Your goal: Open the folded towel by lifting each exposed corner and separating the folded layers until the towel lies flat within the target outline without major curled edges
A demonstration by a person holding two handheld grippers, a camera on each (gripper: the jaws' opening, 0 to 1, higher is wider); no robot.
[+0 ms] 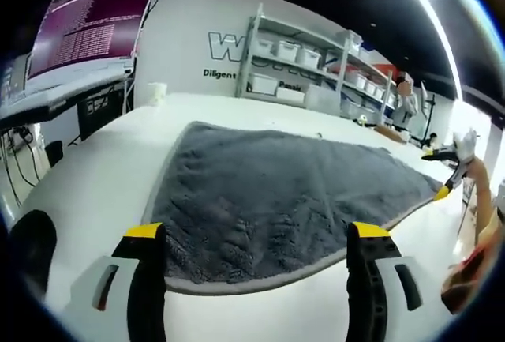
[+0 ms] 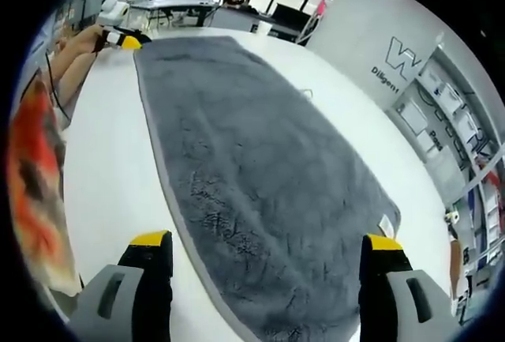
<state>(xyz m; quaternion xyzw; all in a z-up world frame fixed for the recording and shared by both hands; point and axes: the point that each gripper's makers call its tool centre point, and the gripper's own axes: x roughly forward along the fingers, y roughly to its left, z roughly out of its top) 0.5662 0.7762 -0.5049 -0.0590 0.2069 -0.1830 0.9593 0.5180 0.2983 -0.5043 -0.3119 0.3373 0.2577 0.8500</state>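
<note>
I am seeing the grey fleecy towel (image 1: pixel 284 200) lying unfolded on the white table (image 1: pixel 95 176), its near hem cut off behind my left gripper (image 1: pixel 260 235) and right gripper (image 2: pixel 268 243), both with jaws standing apart on nothing; metal shelving (image 1: pixel 308 65) is standing beyond.

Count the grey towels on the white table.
1. The grey towel lies spread across the white table, in front of both open grippers.

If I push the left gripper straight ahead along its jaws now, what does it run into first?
Most likely the near edge of the grey towel, which lies flat between the open jaws of the left gripper on the white table. Its height above the towel is unclear.
</note>
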